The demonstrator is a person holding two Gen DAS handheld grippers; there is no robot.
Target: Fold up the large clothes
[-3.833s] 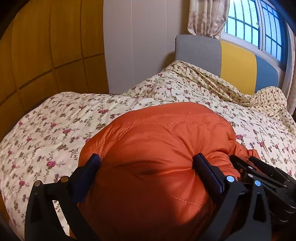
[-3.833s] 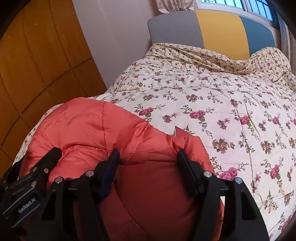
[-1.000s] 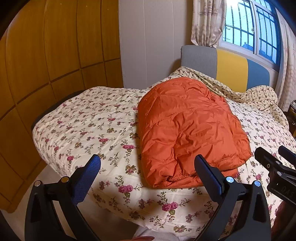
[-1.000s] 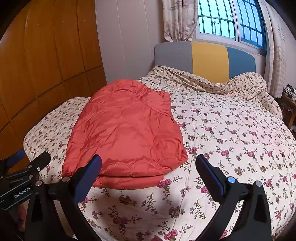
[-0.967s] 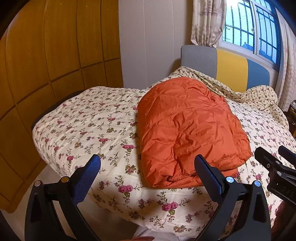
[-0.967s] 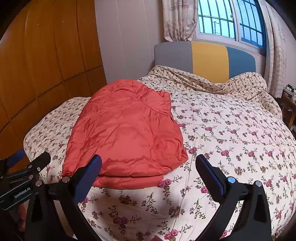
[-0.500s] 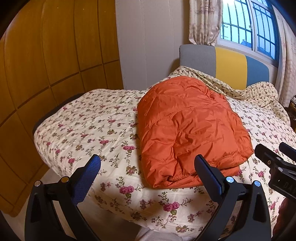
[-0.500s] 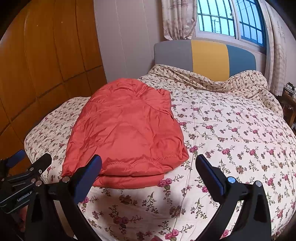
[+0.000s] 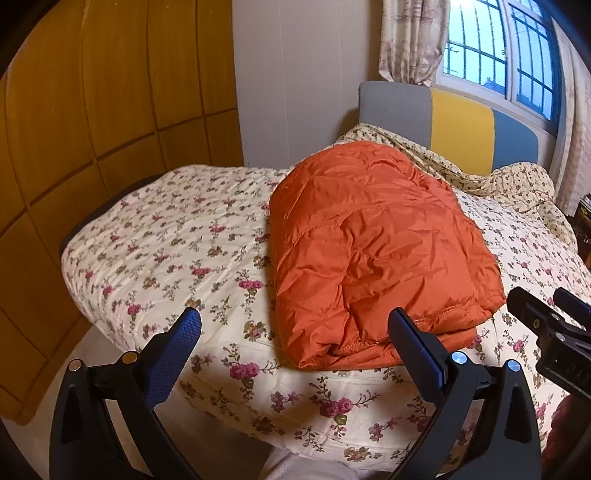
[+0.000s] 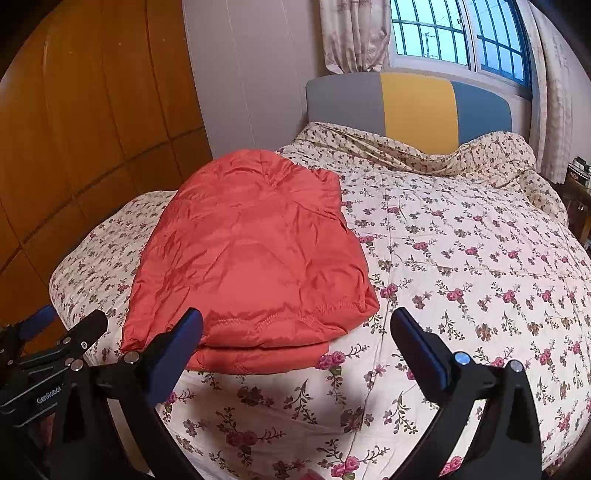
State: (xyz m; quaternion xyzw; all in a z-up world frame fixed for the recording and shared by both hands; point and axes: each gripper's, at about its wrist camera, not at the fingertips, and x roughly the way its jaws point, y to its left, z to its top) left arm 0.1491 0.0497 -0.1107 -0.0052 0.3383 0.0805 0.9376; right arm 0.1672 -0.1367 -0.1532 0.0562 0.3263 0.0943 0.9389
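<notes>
An orange padded jacket lies folded into a compact block on the floral bedspread, near the bed's front edge. It also shows in the right wrist view. My left gripper is open and empty, held back off the foot of the bed, short of the jacket's front left corner. My right gripper is open and empty, just in front of the jacket's front right corner, apart from it. Each gripper's body shows at the edge of the other's view.
The bed has a grey, yellow and blue headboard under a barred window. Wooden wardrobe panels stand on the left, with floor between them and the bed. The bedspread is bunched near the headboard.
Both grippers let go of the jacket and drew back from the bed several seconds ago. Over the last second the views have barely shifted and the jacket has lain still.
</notes>
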